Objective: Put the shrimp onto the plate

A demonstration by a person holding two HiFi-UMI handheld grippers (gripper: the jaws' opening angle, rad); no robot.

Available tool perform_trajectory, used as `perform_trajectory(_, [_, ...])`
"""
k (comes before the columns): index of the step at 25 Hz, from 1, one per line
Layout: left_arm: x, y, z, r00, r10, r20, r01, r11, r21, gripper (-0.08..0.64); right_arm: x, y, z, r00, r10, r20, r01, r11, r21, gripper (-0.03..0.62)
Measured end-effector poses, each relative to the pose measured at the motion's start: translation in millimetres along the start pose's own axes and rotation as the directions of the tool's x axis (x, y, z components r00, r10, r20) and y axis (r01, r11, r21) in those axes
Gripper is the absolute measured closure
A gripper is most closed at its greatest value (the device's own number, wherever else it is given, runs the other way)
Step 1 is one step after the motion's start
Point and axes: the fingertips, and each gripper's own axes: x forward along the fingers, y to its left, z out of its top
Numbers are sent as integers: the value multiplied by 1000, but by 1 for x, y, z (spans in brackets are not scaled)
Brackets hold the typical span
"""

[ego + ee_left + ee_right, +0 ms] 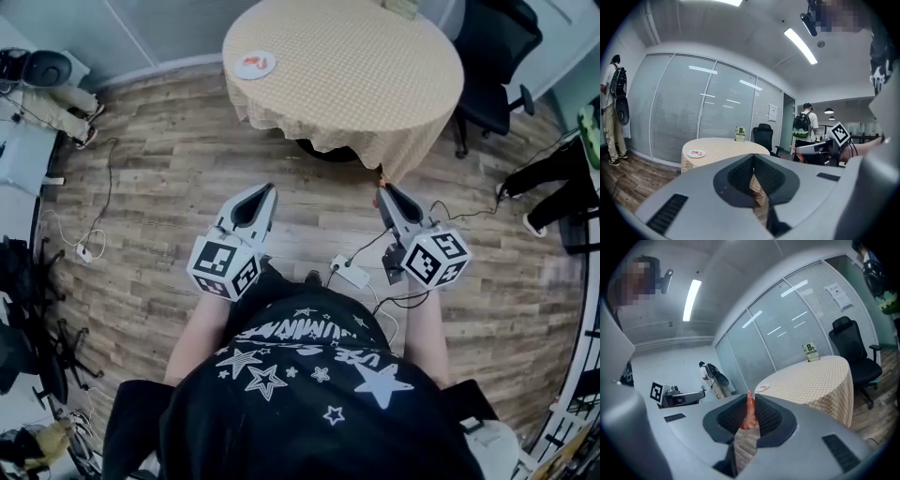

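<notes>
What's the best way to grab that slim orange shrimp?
Probably pinch the slim orange shrimp across its narrow sides, coming from its thicker end, as the right gripper does: long and thin, it lies lengthwise between the jaws.

The shrimp (749, 411), an orange-pink piece, stood upright, pinched between the jaws of the right gripper (750, 398), off the table (366, 66). The plate (267, 62), small, white and round, lay flat near the table's left edge, bearing orange-red pieces (251, 65)
</notes>
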Motion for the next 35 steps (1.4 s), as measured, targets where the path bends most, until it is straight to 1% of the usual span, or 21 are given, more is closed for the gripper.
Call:
perform_trajectory(7, [-12, 6, -2, 998, 62, -11, -62, 998, -11, 552, 7, -6, -4, 999, 38, -6, -38, 998, 46, 546])
perform_trajectory(12, [-12, 14, 2, 996, 84, -16, -83, 996, 16, 552, 25, -6, -7, 998, 52, -21, -51, 997, 58, 546])
perform_trajectory(15, [-6, 22, 3, 997, 81, -15, -81, 997, 9, 552, 36, -4, -8, 998, 60, -29, -59, 997, 58, 546])
perform_trajectory(20, [14, 38, 3, 998, 60, -23, -60, 998, -10, 551, 47, -16, -1, 999, 17, -39, -15, 998, 58, 546])
perform_trajectory(25, [38, 59, 11, 998, 61, 3, -61, 998, -26, 551, 56, -32, 8, 998, -15, -61, 18, 999, 43, 546])
perform_trajectory(28, [51, 71, 11, 999, 54, 7, -54, 998, -42, 552, 63, -42, 14, 998, -37, -52, 39, 998, 44, 546])
perform_trajectory(35, [88, 107, 18, 999, 41, 10, -40, 998, -46, 552, 99, -62, 24, 996, -67, -58, 69, 996, 48, 547])
